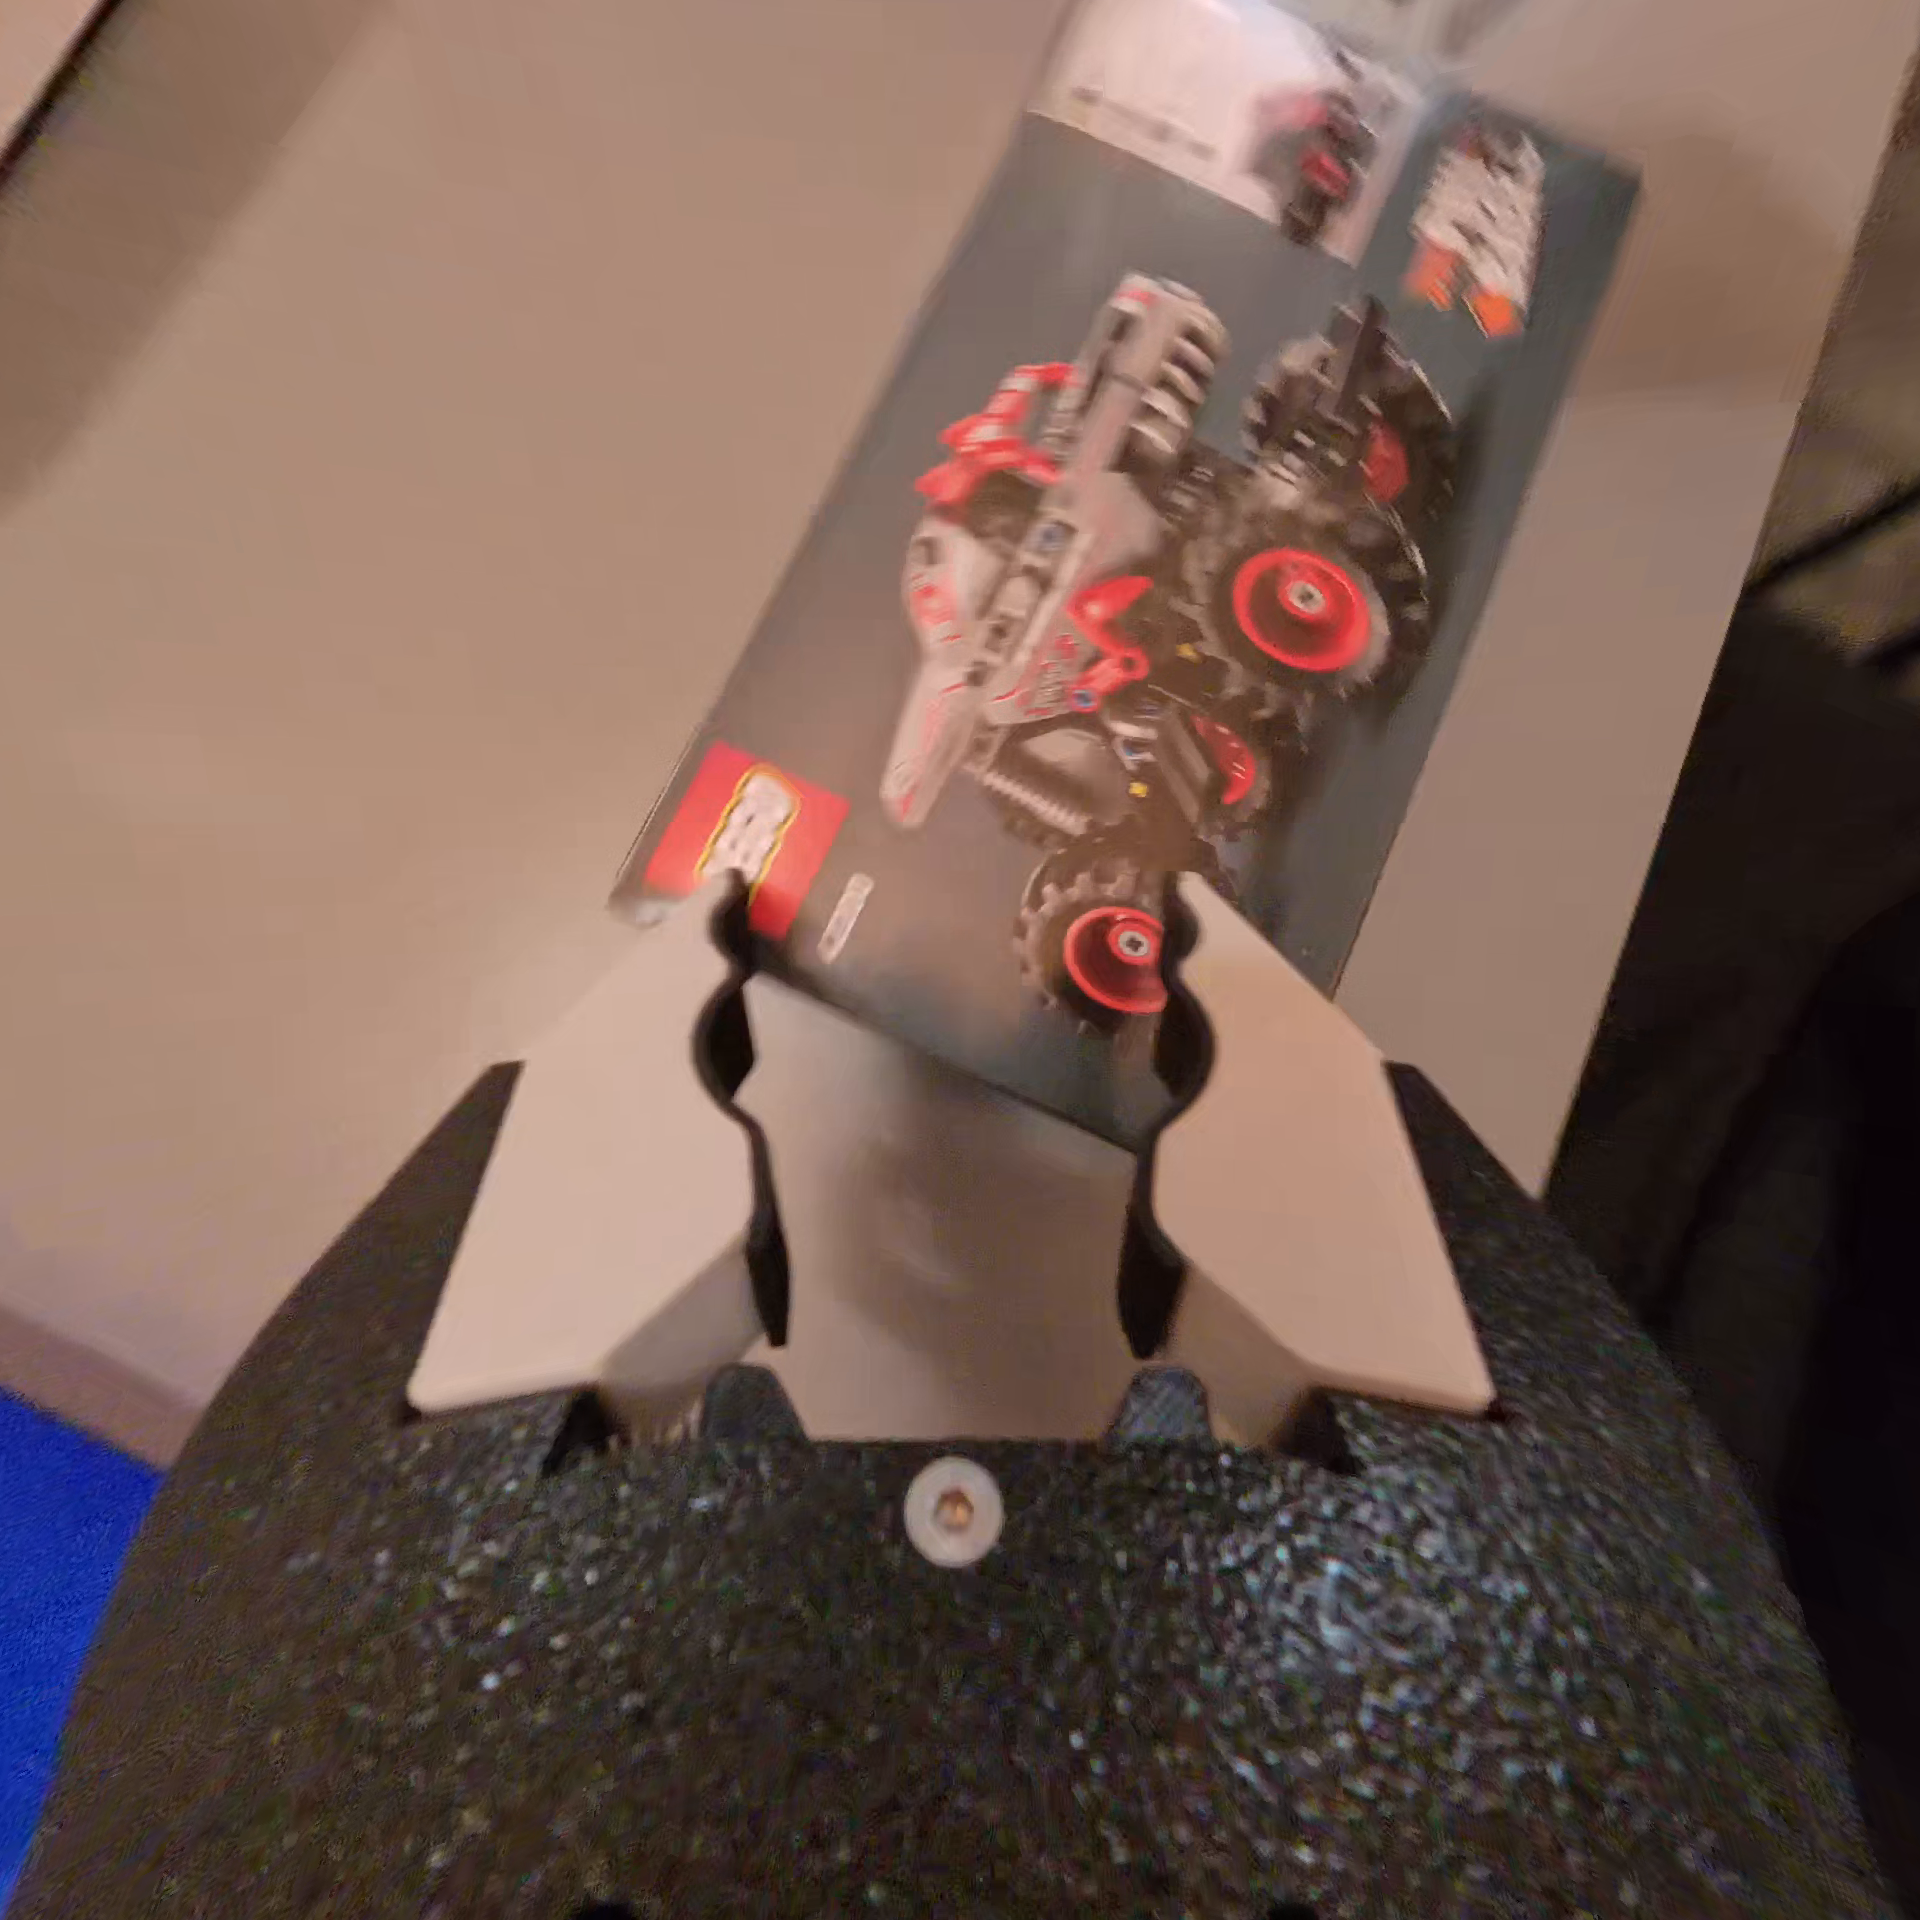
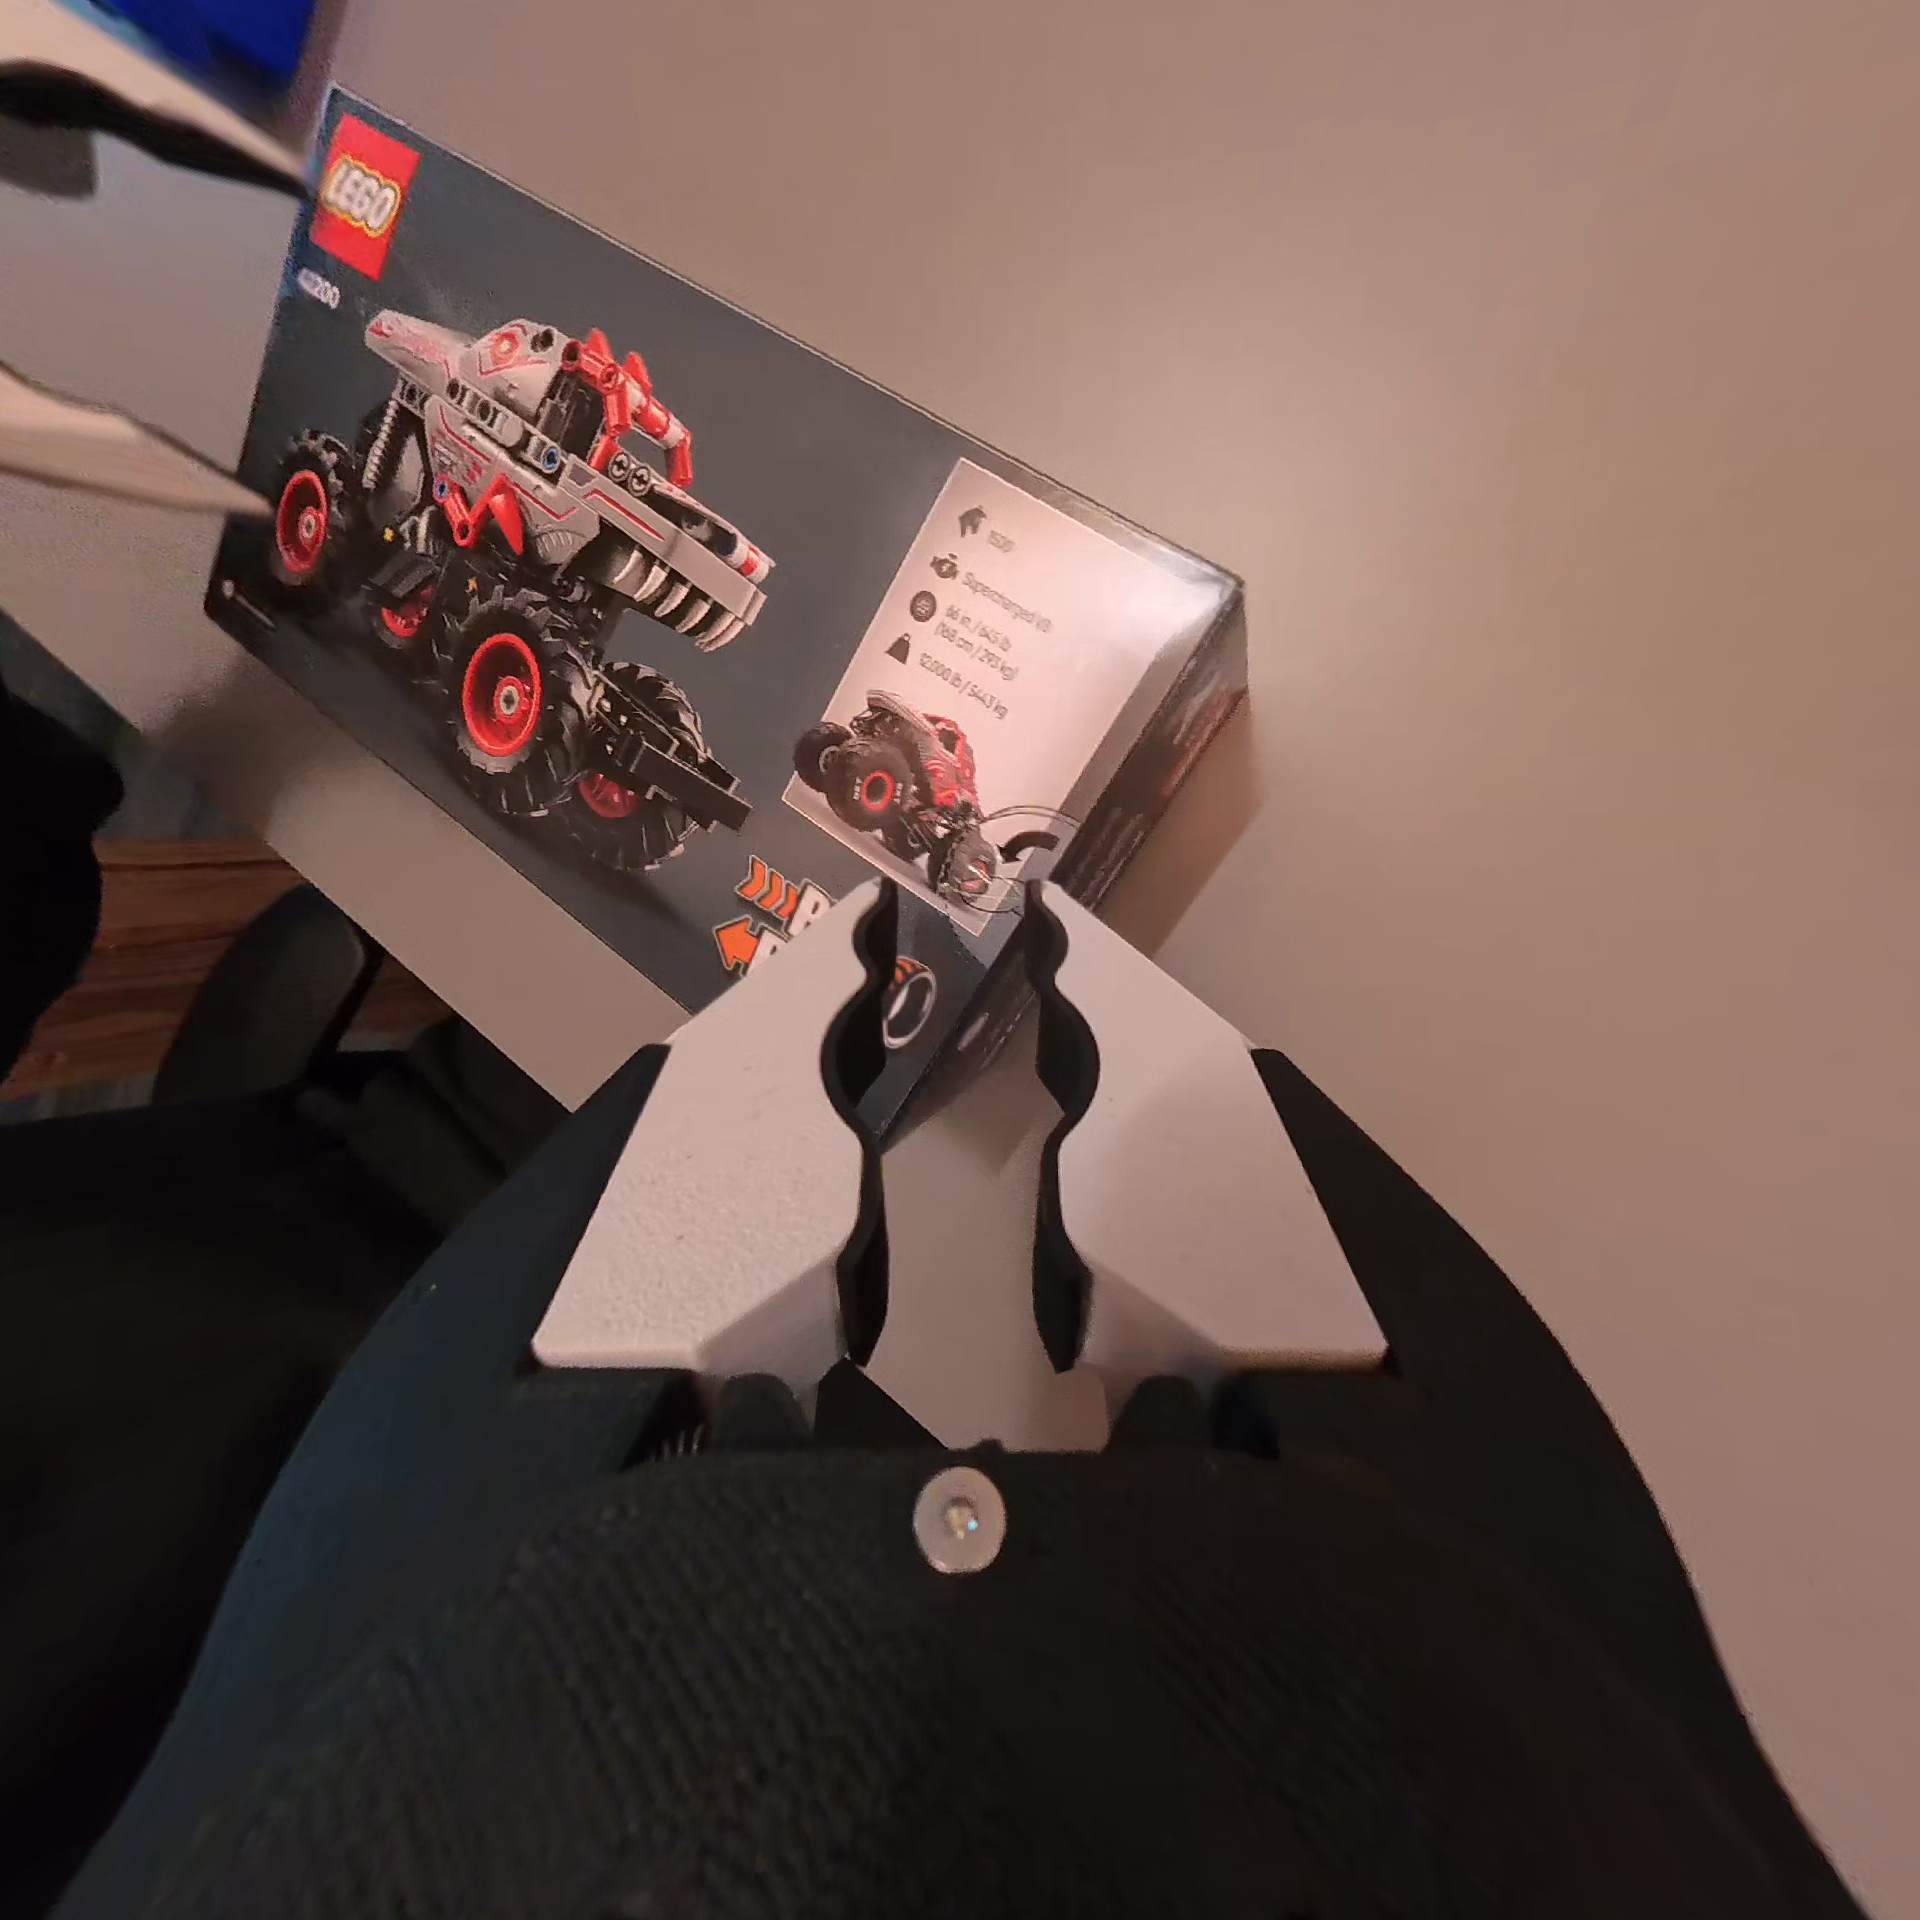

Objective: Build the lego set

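Note:
The lego box (image 1: 1091, 582), dark with a red and grey monster truck pictured on it, lies on the white table (image 1: 364, 623). My left gripper (image 1: 956, 894) is open wide, and its fingertips hover over the box's near short end without closing on anything. The view is blurred. In the right wrist view the box (image 2: 644, 540) stretches away to the upper left. My right gripper (image 2: 961, 894) has its jaws narrowed around the box's near corner, one pad on the printed face and one on the side. The left gripper's fingers (image 2: 135, 457) show blurred at the box's far end.
The table edge (image 2: 436, 935) runs down the left of the right wrist view, with wooden floor (image 2: 187, 914) and dark shapes below it. A blue patch (image 1: 62, 1558) lies at the lower left of the left wrist view and a dark area (image 1: 1766, 935) at the right. My right fingertips sit around 20 cm from my left ones.

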Demonstrator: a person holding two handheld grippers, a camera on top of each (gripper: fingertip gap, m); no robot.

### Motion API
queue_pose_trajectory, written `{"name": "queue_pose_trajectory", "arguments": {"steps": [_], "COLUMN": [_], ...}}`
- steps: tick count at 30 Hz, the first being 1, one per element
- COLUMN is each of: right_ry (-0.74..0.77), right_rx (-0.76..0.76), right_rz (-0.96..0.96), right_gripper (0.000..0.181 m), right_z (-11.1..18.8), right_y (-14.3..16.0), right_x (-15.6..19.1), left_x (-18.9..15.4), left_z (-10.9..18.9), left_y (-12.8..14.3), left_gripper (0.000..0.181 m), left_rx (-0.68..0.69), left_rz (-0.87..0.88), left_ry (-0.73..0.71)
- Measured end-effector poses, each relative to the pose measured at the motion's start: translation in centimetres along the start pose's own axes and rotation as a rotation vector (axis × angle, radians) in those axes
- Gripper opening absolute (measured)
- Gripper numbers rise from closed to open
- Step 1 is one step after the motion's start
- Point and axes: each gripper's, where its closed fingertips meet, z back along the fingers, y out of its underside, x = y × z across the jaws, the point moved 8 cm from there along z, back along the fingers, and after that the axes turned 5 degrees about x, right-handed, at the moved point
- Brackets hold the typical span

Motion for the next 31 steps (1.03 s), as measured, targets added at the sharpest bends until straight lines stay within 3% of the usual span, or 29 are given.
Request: {"name": "queue_pose_trajectory", "arguments": {"steps": [2,5,6,8,11,12,15,23,31], "right_ry": [-0.020,-0.028,-0.022,-0.005,-0.015,-0.024,-0.029,-0.029,-0.038], "right_rx": [-0.004,0.022,0.024,0.030,0.046,0.038,0.025,0.029,0.064], "right_rz": [-0.029,-0.048,-0.052,-0.060,-0.081,-0.087,-0.102,-0.123,-0.163], "right_gripper": [0.021,0.019,0.018,0.018,0.023,0.022,0.018,0.005,0.013], "right_z": [0.1,-0.3,-0.4,-0.4,-0.7,-0.7,-0.8,-0.8,-0.8], "right_y": [0.2,0.4,0.3,0.4,0.7,0.6,0.5,0.4,0.1], "right_x": [-0.2,-0.3,-0.3,-0.4,-0.5,-0.6,-0.8,-1.7,-1.4], "left_x": [0.6,0.8,1.0,1.4,2.2,2.2,1.6,2.0,1.6], "left_z": [0.5,0.5,0.6,0.8,0.3,-0.1,-0.9,-1.4,-1.4], "left_y": [0.7,1.3,1.4,1.5,1.9,1.9,1.7,1.6,1.9], "left_gripper": [0.068,0.024,0.017,0.019,0.047,0.056,0.057,0.051,0.049], "left_rx": [-0.025,-0.045,-0.036,-0.018,0.047,0.055,0.039,0.025,-0.004], "left_rz": [0.222,0.338,0.353,0.376,0.400,0.419,0.475,0.481,0.480], "left_ry": [0.045,0.108,0.089,0.028,-0.050,-0.013,0.160,0.115,0.080]}}
